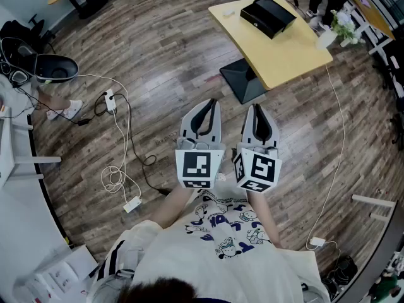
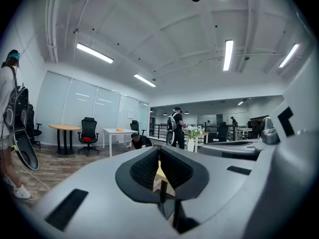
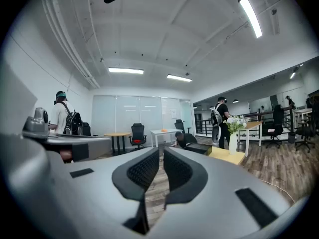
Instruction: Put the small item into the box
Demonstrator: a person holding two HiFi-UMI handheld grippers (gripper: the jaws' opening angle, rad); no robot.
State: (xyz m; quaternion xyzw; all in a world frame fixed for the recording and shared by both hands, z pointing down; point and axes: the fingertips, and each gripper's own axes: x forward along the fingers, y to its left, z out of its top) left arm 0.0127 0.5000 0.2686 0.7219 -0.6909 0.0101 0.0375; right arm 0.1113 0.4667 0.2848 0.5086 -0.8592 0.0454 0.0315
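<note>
A black box (image 1: pixel 268 16) lies on a yellow tabletop (image 1: pixel 290 55) well ahead of me; it also shows low in the right gripper view, as a black box (image 3: pixel 199 148). A small pale item (image 1: pixel 228 12) lies near that table's far left corner. I hold both grippers close to my chest, side by side above the wooden floor and short of the table. My left gripper (image 1: pixel 210 103) (image 2: pixel 158 158) is shut with nothing in it. My right gripper (image 1: pixel 257 108) (image 3: pixel 162 156) has its jaws drawn together, also with nothing between them.
A vase of flowers (image 1: pixel 334 30) stands at the table's right end, and its black base (image 1: pixel 243 81) juts toward me. Cables and a power strip (image 1: pixel 110 100) trail across the floor at left; a white cable (image 1: pixel 341 125) runs at right. People (image 3: pixel 219 118) stand farther back.
</note>
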